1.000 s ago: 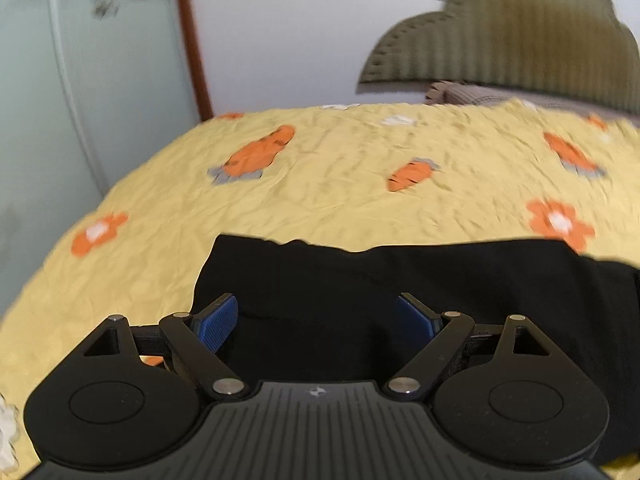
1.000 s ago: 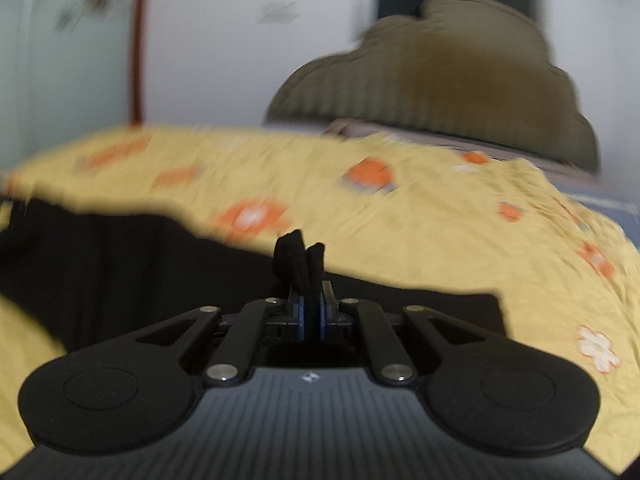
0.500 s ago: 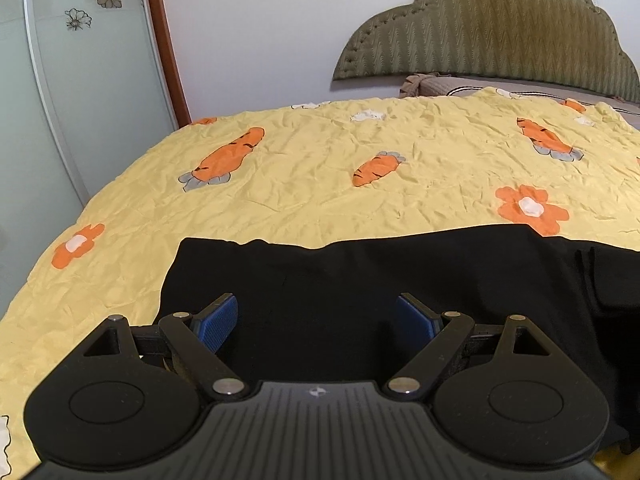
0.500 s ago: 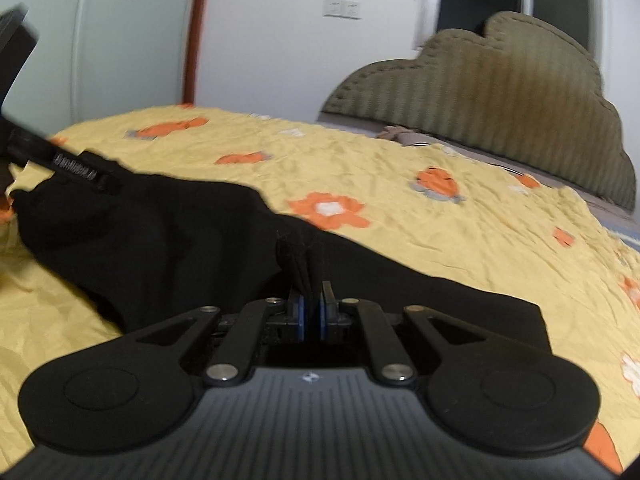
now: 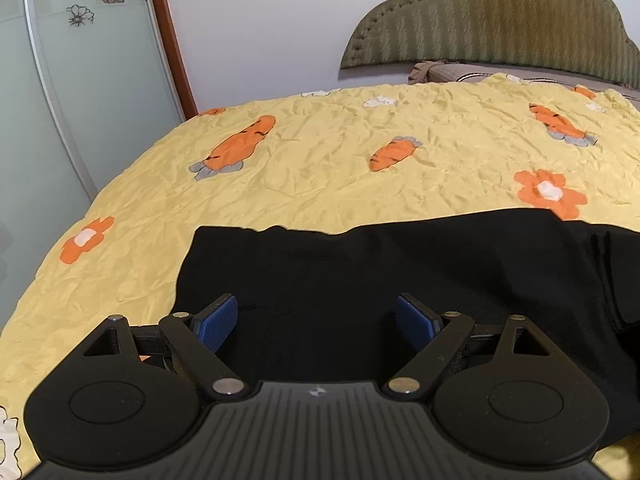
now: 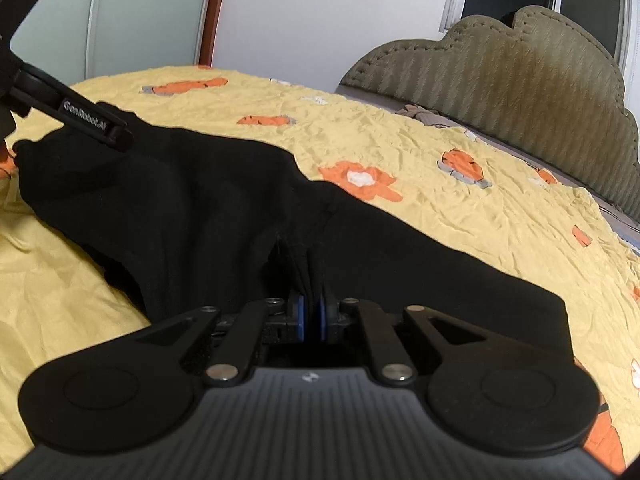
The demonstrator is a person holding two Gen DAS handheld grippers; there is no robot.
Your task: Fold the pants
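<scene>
One pair of soft black fabric pants (image 5: 400, 276) lay spread across the bed's yellow carrot-print quilt (image 5: 320, 168). The right tool (image 6: 310, 312) was clamped on a bunched fold of the cloth, while the left tool (image 5: 316, 320) hovered over the pants with its blue pads (image 5: 216, 322) wide apart, gripping nothing. The limp, light cloth would probably sag and crease, so edges or corners seemed the best holds.

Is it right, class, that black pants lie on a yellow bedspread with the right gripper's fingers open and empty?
Not quite. The black pants do lie on the yellow bedspread, but the right gripper has its fingers shut on a bunch of the pants fabric, as the right wrist view shows.
</scene>
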